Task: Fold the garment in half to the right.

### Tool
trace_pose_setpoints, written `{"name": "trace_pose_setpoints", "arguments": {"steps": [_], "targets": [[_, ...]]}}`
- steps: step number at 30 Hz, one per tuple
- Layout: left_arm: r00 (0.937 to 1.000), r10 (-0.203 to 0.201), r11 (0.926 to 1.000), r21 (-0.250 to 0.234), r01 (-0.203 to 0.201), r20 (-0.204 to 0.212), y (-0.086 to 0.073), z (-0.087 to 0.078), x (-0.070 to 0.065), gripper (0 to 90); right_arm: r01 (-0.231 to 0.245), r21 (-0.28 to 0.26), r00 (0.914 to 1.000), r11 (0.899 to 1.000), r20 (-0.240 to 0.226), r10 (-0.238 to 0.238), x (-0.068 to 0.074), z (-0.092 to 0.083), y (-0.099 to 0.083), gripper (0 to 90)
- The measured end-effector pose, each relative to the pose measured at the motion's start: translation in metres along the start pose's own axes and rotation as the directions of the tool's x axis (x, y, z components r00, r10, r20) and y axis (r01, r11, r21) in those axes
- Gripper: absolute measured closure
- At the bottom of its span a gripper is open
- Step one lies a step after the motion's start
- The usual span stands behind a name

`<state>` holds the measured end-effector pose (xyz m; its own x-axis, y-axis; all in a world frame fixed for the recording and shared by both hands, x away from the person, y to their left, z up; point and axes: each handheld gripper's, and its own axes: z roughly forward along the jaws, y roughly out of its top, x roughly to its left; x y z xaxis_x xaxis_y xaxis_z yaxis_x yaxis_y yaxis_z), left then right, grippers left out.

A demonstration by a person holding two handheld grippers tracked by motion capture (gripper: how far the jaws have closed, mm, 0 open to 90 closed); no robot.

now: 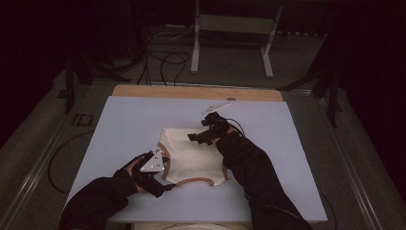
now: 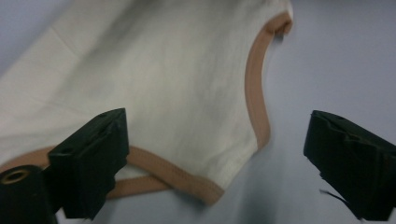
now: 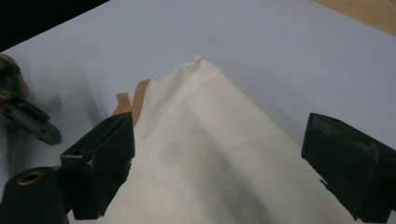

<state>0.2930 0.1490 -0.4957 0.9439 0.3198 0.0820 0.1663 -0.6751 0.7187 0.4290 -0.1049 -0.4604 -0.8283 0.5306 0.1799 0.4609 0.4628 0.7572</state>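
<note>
High view: cream garment (image 1: 191, 160) with tan trim flat mid-counter (image 1: 119, 124). Left gripper (image 1: 160, 184) at near-left hem corner, fingers (image 2: 91, 158) spread, gripping nothing. Right gripper (image 1: 194, 137) over far edge, fingers (image 3: 100, 161) spread, empty. Step, probably: reaching for corners before folding. Next: lower, straddle edges, pinch fabric.

- Looked like a lab / recording rig, not a home.
- Dark room w/ black surroundings; light fell mostly on the work table (image 1: 124, 120).
- Table was a pale blue board over a wooden top (image 1: 191, 91), set in a metal frame (image 1: 43, 163).
- Grey carpet-type floor (image 1: 230, 67) w/ loose black cables (image 1: 163, 60) trailing across it.
- A grey metal stand (image 1: 234, 28) stood behind the table.
- Black tripod-like legs (image 1: 72, 81) at both sides; equipment, no furniture.
</note>
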Motion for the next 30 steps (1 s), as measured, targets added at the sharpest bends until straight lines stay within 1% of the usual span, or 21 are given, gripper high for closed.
{"name": "trace_pose_setpoints", "arguments": {"steps": [2, 4, 5, 6, 7, 10, 11, 12, 13, 14, 16, 17, 20, 21, 23, 25, 27, 28, 29, 30], "targets": [[0.9999, 0.011, 0.9998, 0.017, -0.011, 0.0, -0.002, 0.002, 0.001, 11.5, 0.002, 0.005, 1.0, 1.0, -0.006, -0.002, 0.002, 0.004, 0.001, 9.7], [0.9999, 0.01, 0.9997, 0.022, -0.01, -0.004, -0.003, 0.004, 0.001, 14.2, 0.006, 0.009, 0.9999, 1.0, -0.01, -0.006, 0.003, 0.006, 0.001, 9.8], [0.9997, 0.022, 0.9991, 0.037, -0.022, 0.015, -0.005, 0.006, 0.001, 15.4, 0.005, 0.017, 0.9999, 1.0, -0.015, -0.005, 0.005, 0.011, 0.002, 9.8], [0.9997, 0.022, 0.9991, 0.037, -0.022, 0.015, -0.005, 0.006, 0.001, 15.4, 0.008, 0.021, 0.9998, 1.0, -0.017, -0.008, 0.006, 0.013, 0.002, 9.7], [0.9992, 0.033, 0.9977, 0.057, -0.035, 0.024, -0.007, 0.008, 0.0, 16.5, 0.01, 0.024, 0.9997, 1.0, -0.022, -0.009, 0.007, 0.015, 0.002, 9.7], [0.9985, 0.045, 0.9961, 0.074, -0.048, 0.03, -0.009, 0.012, 0.001, 18.7, 0.012, 0.031, 0.9994, 0.999, -0.032, -0.011, 0.01, 0.021, 0.003, 9.8], [0.9987, 0.045, 0.9957, 0.08, -0.047, 0.024, -0.009, 0.013, 0.002, 20.1, 0.018, 0.03, 0.9992, 0.999, -0.037, -0.017, 0.01, 0.023, 0.003, 9.8], [0.9985, 0.048, 0.995, 0.086, -0.05, 0.029, -0.01, 0.014, 0.003, 20.7, 0.018, 0.033, 0.9991, 0.999, -0.04, -0.016, 0.011, 0.025, 0.004, 9.8], [0.9986, 0.049, 0.995, 0.086, -0.051, 0.022, -0.011, 0.016, 0.003, 23.6, 0.018, 0.035, 0.9989, 0.999, -0.044, -0.016, 0.012, 0.027, 0.004, 9.8], [0.9986, 0.049, 0.9946, 0.09, -0.051, 0.017, -0.011, 0.017, 0.003, 24.1, 0.017, 0.04, 0.9989, 0.999, -0.045, -0.015, 0.013, 0.029, 0.004, 9.8], [0.9986, 0.049, 0.9946, 0.09, -0.051, 0.017, -0.011, 0.017, 0.003, 25.5, 0.021, 0.04, 0.9986, 0.999, -0.049, -0.019, 0.014, 0.031, 0.005, 9.8], [0.9993, 0.031, 0.9969, 0.072, -0.032, 0.019, -0.012, 0.019, 0.006, 28.0, 0.022, 0.043, 0.9984, 0.999, -0.054, -0.019, 0.015, 0.035, 0.005, 9.8], [0.9992, 0.04, 0.9975, 0.059, -0.04, -0.002, -0.012, 0.02, 0.006, 37.6, 0.023, 0.046, 0.9982, 0.999, -0.057, -0.02, 0.017, 0.039, 0.007, 9.8], [0.9992, 0.038, 0.9978, 0.056, -0.037, -0.013, -0.012, 0.021, 0.007, 39.2, 0.022, 0.049, 0.9979, 0.999, -0.062, -0.019, 0.017, 0.041, 0.007, 9.7], [0.9996, 0.022, 0.9986, 0.049, -0.021, -0.019, -0.011, 0.022, 0.009, 43.7, 0.024, 0.052, 0.9976, 0.998, -0.066, -0.02, 0.018, 0.044, 0.008, 9.8], [0.9995, 0.014, 0.9988, 0.048, -0.013, -0.028, -0.011, 0.023, 0.01, 47.5, 0.02, 0.053, 0.9978, 0.998, -0.065, -0.016, 0.018, 0.047, 0.009, 9.8], [0.9993, 0.019, 0.9984, 0.054, -0.017, -0.033, -0.01, 0.024, 0.011, 52.2, 0.02, 0.058, 0.9976, 0.998, -0.067, -0.016, 0.018, 0.05, 0.01, 9.8], [0.9992, 0.018, 0.9984, 0.054, -0.016, -0.036, -0.01, 0.024, 0.011, 55.9, 0.013, 0.06, 0.9976, 0.998, -0.068, -0.009, 0.018, 0.052, 0.01, 9.8], [0.9992, 0.012, 0.9986, 0.053, -0.01, -0.039, -0.009, 0.024, 0.011, 60.0, 0.017, 0.061, 0.9975, 0.998, -0.069, -0.013, 0.017, 0.053, 0.01, 9.8], [0.9993, 0.008, 0.9987, 0.051, -0.006, -0.035, -0.009, 0.025, 0.012, 62.2, 0.011, 0.064, 0.9977, 0.998, -0.067, -0.006, 0.018, 0.055, 0.011, 9.9]]}}
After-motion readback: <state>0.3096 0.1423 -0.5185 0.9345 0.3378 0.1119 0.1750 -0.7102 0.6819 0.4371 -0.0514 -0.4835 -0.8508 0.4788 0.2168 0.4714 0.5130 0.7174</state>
